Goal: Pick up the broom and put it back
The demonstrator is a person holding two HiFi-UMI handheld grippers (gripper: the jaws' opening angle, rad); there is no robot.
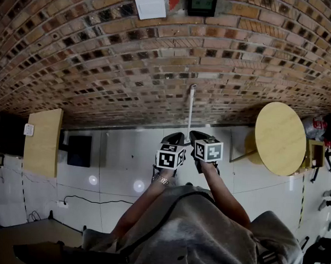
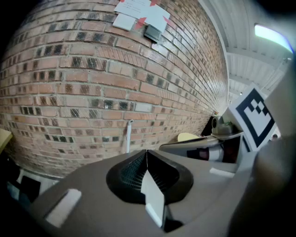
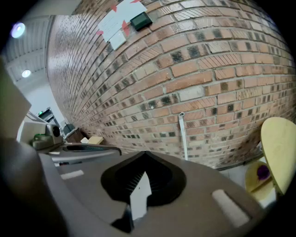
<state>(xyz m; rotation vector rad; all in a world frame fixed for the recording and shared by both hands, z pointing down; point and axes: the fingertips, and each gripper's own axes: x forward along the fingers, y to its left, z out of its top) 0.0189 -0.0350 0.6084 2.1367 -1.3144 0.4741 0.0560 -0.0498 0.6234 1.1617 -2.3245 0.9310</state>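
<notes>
I have both tongs up in front of me, side by side and angled down toward the foot of the brick wall (image 1: 130, 56).

The left gripper (image 2: 147, 151) is fully closed: in its own view the 2 jaws meet in a single seam with nothing between them. The right gripper (image 3: 145, 152) is the same, its jaws pressed together and empty. Neither one touches anything. In the head view their marker cubes sit close together, the left cube (image 1: 170, 156) just beside the right cube (image 1: 209, 150), with my sleeves and a wristband (image 1: 162, 179) behind them.

The broom (image 1: 191, 105) stands upright against the wall, straight ahead of the 2 tongs and apart from them. I can see only its thin white handle. Its lower end is hidden behind the gripper bodies in all 3 views, so I cannot make out the head.

To my right a round wooden table (image 1: 280, 138) stands near the wall, and to my left is a rectangular wooden top (image 1: 43, 141). High on the bricks are some pinned papers (image 1: 151, 6) and a small dark display (image 1: 200, 3). A cable (image 1: 88, 199) trails over the white tiled floor (image 1: 120, 154).
</notes>
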